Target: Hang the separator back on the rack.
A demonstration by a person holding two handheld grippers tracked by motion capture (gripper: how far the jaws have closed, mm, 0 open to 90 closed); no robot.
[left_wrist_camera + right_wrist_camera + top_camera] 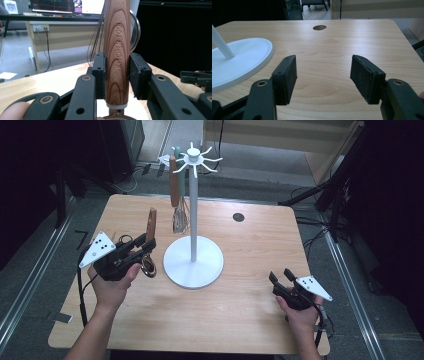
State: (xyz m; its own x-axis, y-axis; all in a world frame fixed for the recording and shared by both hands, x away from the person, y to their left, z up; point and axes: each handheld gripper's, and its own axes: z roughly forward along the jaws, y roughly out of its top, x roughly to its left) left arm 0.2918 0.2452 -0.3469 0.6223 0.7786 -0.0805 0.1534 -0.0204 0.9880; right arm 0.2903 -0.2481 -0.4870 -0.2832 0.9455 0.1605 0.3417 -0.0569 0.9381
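A white utensil stand [193, 210] rises from a round base [193, 265] at mid table, with hooks at its top. From one hook hangs a wooden-handled whisk [175, 195], next to a green-handled tool [181, 172]. Left of the base, my left gripper [146, 246] is shut on a wooden-handled utensil [151, 224], handle upright, round metal head [148, 265] below. In the left gripper view the handle [117, 50], marked KITCHEN TOOL, is clamped between the pads of my left gripper [117, 75]. My right gripper [281, 276] rests at the front right, open and holding nothing [324, 75].
The wooden table [250, 245] has a dark round hole [238, 217] at the back right. The stand base [239, 60] lies just left of my right jaws. Tripod legs and cables stand on the floor beyond the table's right edge.
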